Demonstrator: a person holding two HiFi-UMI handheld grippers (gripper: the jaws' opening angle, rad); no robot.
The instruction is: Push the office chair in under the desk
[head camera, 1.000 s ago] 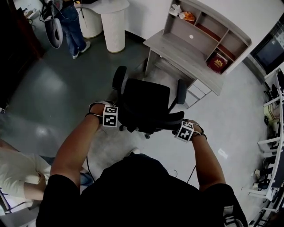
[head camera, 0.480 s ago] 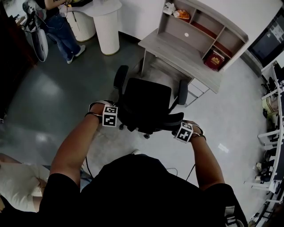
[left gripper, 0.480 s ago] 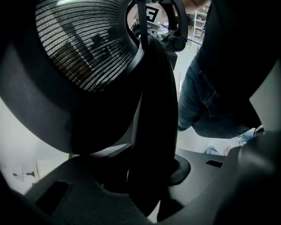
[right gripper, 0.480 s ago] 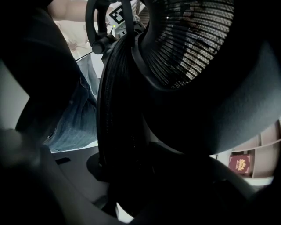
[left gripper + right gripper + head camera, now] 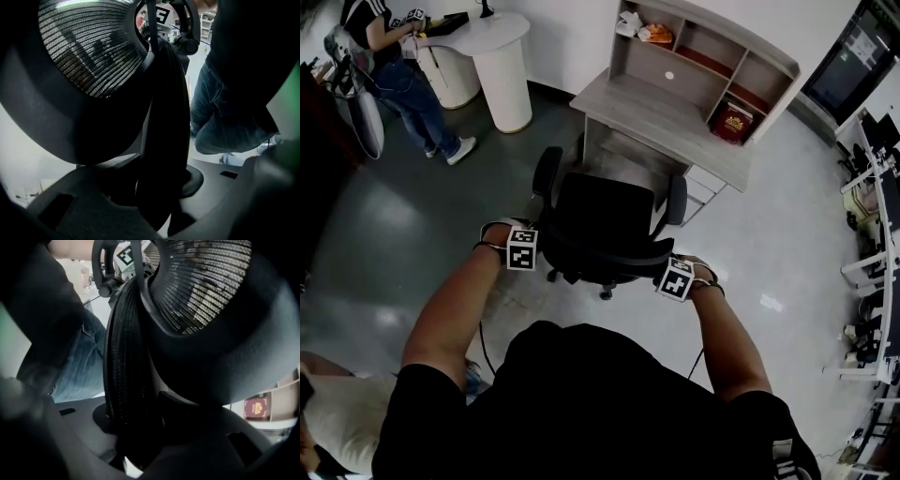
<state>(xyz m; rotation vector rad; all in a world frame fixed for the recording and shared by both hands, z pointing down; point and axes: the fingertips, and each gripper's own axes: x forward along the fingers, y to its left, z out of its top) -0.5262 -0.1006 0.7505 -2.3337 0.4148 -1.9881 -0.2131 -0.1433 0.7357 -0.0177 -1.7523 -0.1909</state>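
Black mesh fills both gripper views: the left gripper (image 5: 525, 248) and the right gripper (image 5: 677, 278) each point steeply down over the top edge of the backrest (image 5: 164, 117), jaws about half apart and clamped on its rim, one at each upper corner. The right jaws have just been closing a little tighter on it.

Over the past second the office chair (image 5: 605, 216) has rolled nearer the desk (image 5: 675, 117) and swung a touch to face it; its seat front now sits at the mouth of the knee opening, not yet under the top. The push looks under way but well short of done.

The opening is bounded on the left by the desk's leg (image 5: 584, 141) and on the right by a drawer unit (image 5: 710, 183). The left armrest (image 5: 547, 169) stands just outside that leg line and the right armrest (image 5: 676, 197) lies near the drawers, so either could catch the desk's near edge. Bare floor lies open on both sides of the chair; a white pedestal table (image 5: 502, 70) and a standing person (image 5: 394, 75) are well apart at far left.
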